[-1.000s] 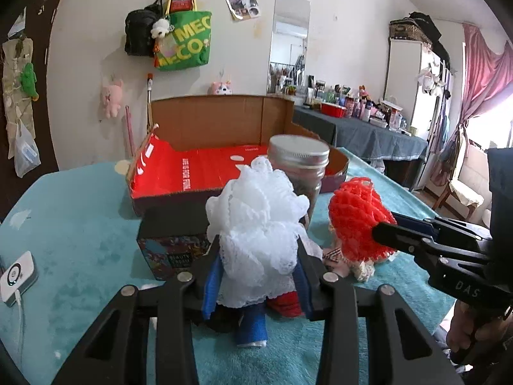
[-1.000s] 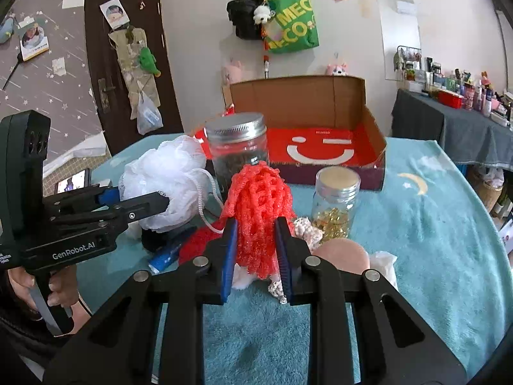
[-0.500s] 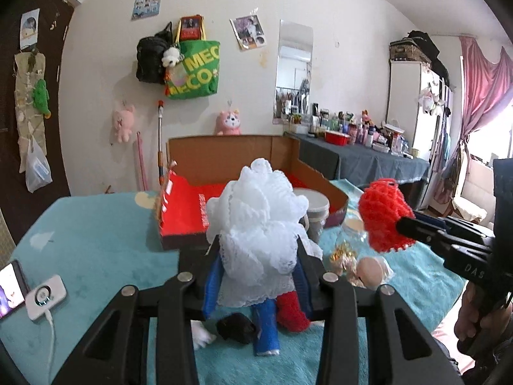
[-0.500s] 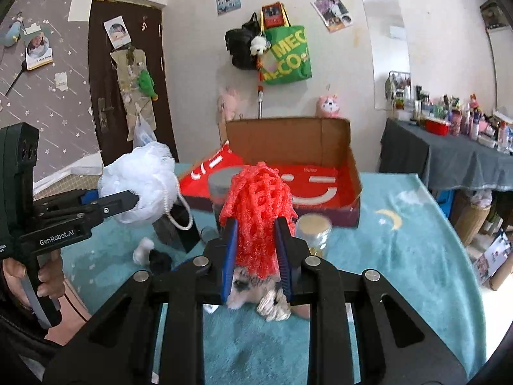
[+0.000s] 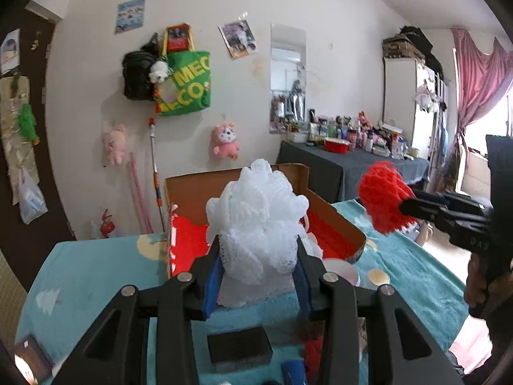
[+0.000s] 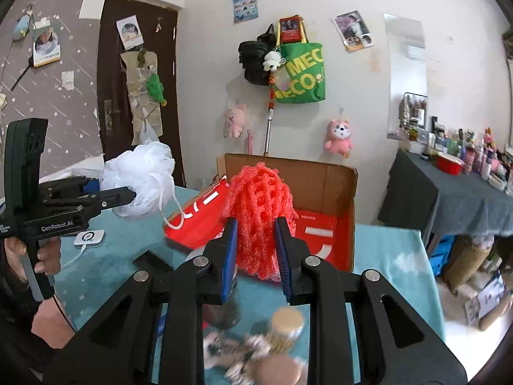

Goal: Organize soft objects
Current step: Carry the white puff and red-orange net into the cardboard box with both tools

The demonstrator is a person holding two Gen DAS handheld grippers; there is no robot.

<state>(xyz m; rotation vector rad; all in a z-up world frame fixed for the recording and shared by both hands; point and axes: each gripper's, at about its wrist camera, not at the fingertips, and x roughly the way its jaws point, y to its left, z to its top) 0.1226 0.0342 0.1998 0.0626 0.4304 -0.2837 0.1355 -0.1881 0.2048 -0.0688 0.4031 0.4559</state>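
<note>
two grippers (image 5: 256,272) (image 6: 256,250), each clamping a pouf (image 5: 256,221) (image 6: 259,215)

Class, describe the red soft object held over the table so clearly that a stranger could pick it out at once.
Start at the teal table and the open cardboard box with the red lining. In front of it, the right hand-held gripper is shut on a red foam net. Unlike the fluffy white bath pouf beside it, it is coral-red with open mesh holes.
</note>
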